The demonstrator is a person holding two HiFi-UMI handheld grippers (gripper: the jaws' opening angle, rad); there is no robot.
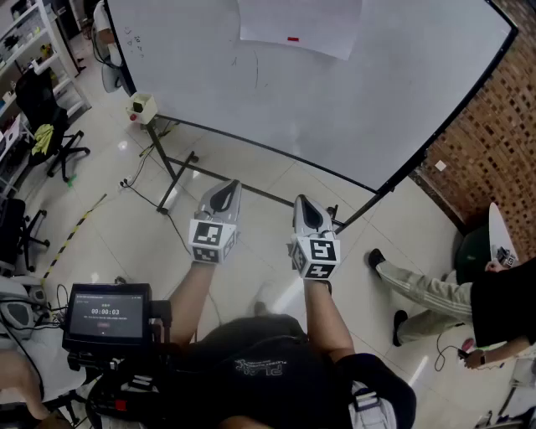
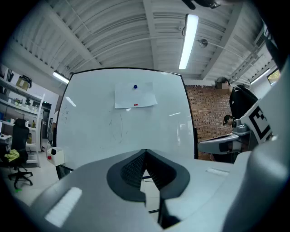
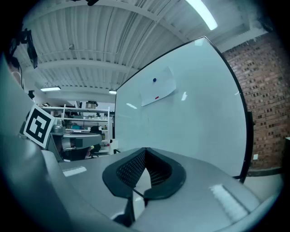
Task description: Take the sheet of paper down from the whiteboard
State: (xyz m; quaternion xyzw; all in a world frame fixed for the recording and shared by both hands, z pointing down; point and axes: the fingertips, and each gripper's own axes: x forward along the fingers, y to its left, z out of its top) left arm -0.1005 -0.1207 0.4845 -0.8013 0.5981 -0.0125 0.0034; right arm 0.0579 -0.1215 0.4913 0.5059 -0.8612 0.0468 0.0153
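A white sheet of paper [image 1: 299, 25] hangs high on the whiteboard [image 1: 335, 100], with a small red mark near its lower edge. In the left gripper view the paper [image 2: 135, 95] is pinned by a dark blue magnet [image 2: 135, 87]; the right gripper view shows the paper [image 3: 157, 87] and magnet [image 3: 154, 80] too. Both grippers are held level, side by side, well short of the board. My left gripper [image 1: 226, 191] is shut with nothing between its jaws. My right gripper [image 1: 306, 207] is likewise shut and empty.
The whiteboard stands on a dark wheeled frame [image 1: 172, 180] on a tiled floor. A brick wall [image 1: 490, 134] is at the right, where a person [image 1: 469, 293] sits. Office chairs [image 1: 42, 117] and shelves stand at the left. A small screen [image 1: 106, 316] is at lower left.
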